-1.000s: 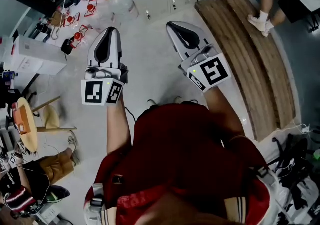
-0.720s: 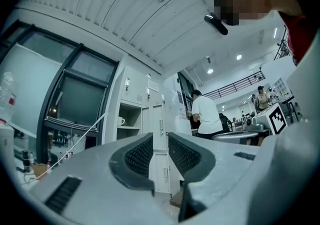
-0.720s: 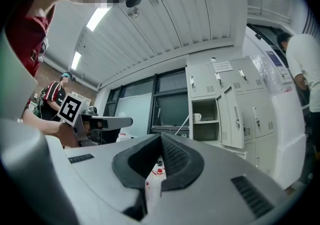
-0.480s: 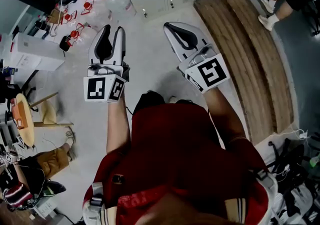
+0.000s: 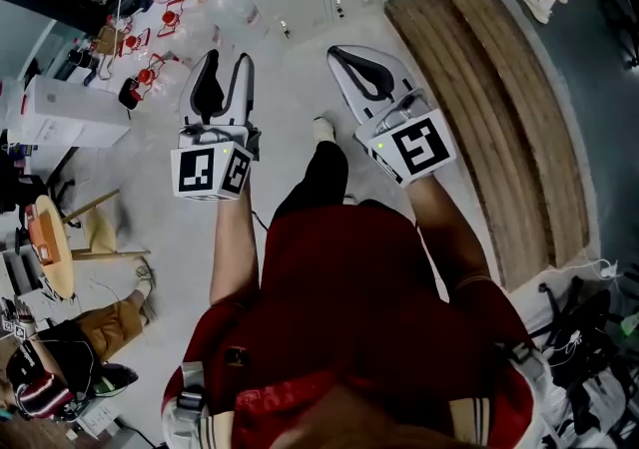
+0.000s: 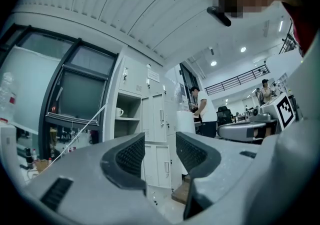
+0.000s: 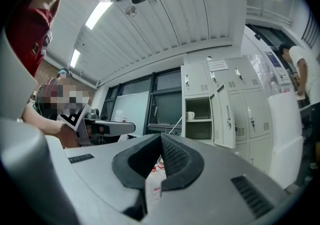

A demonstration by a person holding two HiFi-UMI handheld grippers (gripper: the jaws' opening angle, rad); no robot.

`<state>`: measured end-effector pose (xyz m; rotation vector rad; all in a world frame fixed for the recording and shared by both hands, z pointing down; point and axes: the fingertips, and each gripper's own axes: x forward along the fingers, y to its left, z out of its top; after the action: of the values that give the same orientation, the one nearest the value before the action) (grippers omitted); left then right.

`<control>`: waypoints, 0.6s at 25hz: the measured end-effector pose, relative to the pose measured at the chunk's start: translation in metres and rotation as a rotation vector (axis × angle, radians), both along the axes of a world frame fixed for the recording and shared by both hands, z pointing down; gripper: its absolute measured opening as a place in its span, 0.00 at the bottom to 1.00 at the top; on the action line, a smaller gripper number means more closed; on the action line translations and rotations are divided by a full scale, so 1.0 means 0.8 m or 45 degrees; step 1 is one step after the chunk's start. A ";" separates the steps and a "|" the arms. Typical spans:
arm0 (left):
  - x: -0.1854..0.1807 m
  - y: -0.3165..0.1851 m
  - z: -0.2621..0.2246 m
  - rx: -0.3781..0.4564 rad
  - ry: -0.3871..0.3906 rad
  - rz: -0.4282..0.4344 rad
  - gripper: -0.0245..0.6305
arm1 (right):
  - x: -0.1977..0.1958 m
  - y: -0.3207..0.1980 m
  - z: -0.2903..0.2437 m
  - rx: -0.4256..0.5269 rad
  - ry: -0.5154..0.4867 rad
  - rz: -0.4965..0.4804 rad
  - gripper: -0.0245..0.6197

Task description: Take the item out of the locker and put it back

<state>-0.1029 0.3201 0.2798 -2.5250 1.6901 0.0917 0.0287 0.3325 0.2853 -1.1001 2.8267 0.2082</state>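
Your left gripper (image 5: 224,60) was shut a second ago. Now its jaws are opening, pads clearly apart in the left gripper view. Nothing is between them, only the locker (image 6: 156,114) seen through the gap. Right gripper (image 5: 340,51): no change, jaws closed tip to tip, empty. You've also stepped forward, and your leg (image 5: 321,168) now shows between the two grippers in the head view.

The item, a white mug (image 6: 119,112), sits on the shelf (image 7: 197,120) of the open compartment with the door (image 7: 223,119) swung aside. It is well apart from both grippers. So the take-out hasn't started. You're on approach, and the left looks like the picking side. Next you need to close the distance and line the open jaws up on the mug before you shut them.
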 end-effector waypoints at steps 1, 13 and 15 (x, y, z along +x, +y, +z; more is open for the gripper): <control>-0.002 -0.007 0.002 0.000 0.006 -0.004 0.31 | 0.002 -0.005 0.000 0.001 -0.002 0.006 0.03; -0.021 -0.149 0.041 -0.038 0.024 -0.017 0.32 | 0.002 -0.122 0.013 -0.012 0.005 0.071 0.03; -0.027 -0.180 0.051 -0.050 0.025 -0.020 0.32 | -0.004 -0.152 0.017 -0.017 0.008 0.076 0.03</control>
<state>-0.1249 0.1761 0.3206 -2.5466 1.7358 0.0835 0.0255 0.2111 0.2991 -1.1894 2.8074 0.1980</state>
